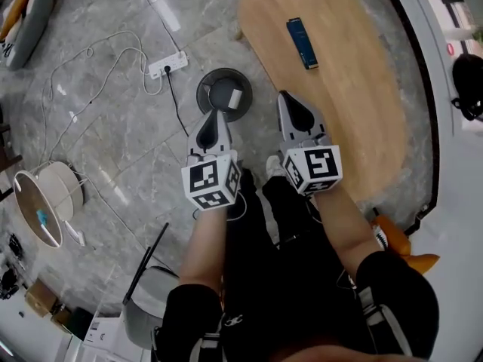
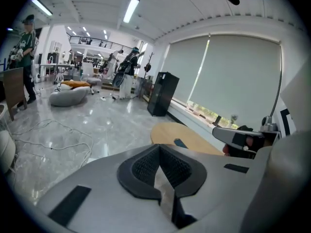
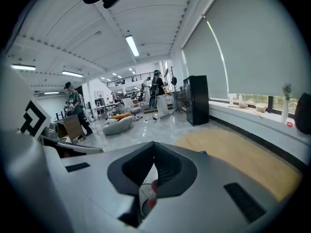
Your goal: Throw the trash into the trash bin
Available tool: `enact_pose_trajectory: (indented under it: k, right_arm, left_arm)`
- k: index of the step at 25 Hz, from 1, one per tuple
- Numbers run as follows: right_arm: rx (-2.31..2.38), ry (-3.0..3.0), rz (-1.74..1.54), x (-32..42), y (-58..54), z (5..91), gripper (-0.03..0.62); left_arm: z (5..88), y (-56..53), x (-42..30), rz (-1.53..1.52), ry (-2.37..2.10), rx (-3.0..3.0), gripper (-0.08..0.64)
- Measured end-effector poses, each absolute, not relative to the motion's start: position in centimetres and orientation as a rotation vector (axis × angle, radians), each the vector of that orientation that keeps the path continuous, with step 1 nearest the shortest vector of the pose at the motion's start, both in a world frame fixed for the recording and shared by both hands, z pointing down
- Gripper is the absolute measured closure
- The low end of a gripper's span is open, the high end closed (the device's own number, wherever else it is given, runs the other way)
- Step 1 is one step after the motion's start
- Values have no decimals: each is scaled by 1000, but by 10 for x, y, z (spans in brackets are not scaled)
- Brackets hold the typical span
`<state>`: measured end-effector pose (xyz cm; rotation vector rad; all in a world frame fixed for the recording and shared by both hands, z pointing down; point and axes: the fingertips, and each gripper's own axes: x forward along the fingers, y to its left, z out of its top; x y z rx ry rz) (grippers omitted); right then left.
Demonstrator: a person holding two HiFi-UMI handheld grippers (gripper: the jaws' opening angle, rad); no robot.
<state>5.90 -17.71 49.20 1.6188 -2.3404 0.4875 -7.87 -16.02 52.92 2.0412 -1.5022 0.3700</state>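
Note:
A dark round trash bin stands on the marble floor by the wooden table, with a white piece of trash lying inside it. Both grippers are held high over the floor in front of the person. The left gripper hangs in line with the bin's near rim, and its jaws are together with nothing between them. Just right of the bin, over the table's edge, is the right gripper. It is also shut and holds nothing.
An oval wooden table carries a blue flat object. A white power strip and loose cables lie on the floor left of the bin. A white round stand is at the left. People stand far across the room.

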Motion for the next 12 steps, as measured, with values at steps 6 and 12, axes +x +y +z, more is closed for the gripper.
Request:
enact_pose_trajectory:
  k: [6, 12]
  right_arm:
    - [1648, -2273, 504, 134, -191, 485, 578]
    - [1756, -2209, 501, 205, -217, 517, 578]
  left_arm:
    - [523, -162, -30, 364, -1466, 2063, 549]
    - [552, -170, 11, 424, -1423, 2062, 548]
